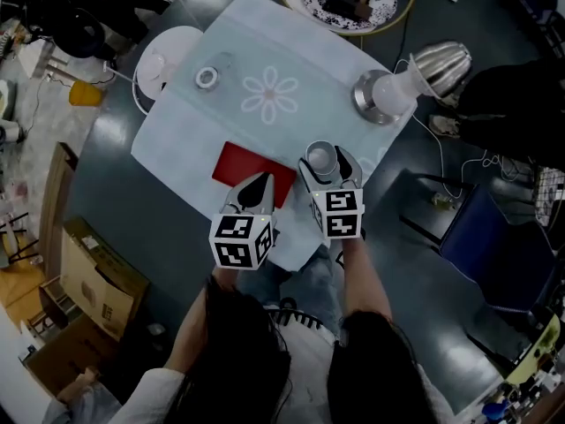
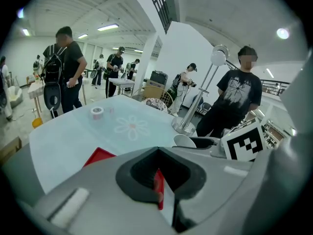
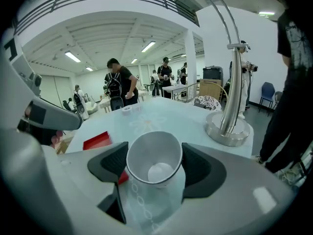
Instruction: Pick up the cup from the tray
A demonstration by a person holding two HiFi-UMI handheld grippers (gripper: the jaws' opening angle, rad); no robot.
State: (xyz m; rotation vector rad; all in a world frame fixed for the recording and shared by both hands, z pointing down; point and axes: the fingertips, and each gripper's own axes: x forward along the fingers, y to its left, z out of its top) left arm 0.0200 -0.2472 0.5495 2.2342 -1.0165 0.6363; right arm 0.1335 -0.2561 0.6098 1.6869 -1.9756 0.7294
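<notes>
Right gripper (image 3: 155, 166) gripped upright white paper cup (image 3: 153, 152); left gripper (image 2: 159, 180), jaws closed and empty, hung over flat red tray (image 1: 240, 164).

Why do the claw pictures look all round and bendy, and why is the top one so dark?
Head view: dim all over, so the pale table looks grey. Left gripper view and right gripper view: fisheye lenses bow the room's lines and leave black corners. Right gripper view: the cup up close looks big and clear.
</notes>
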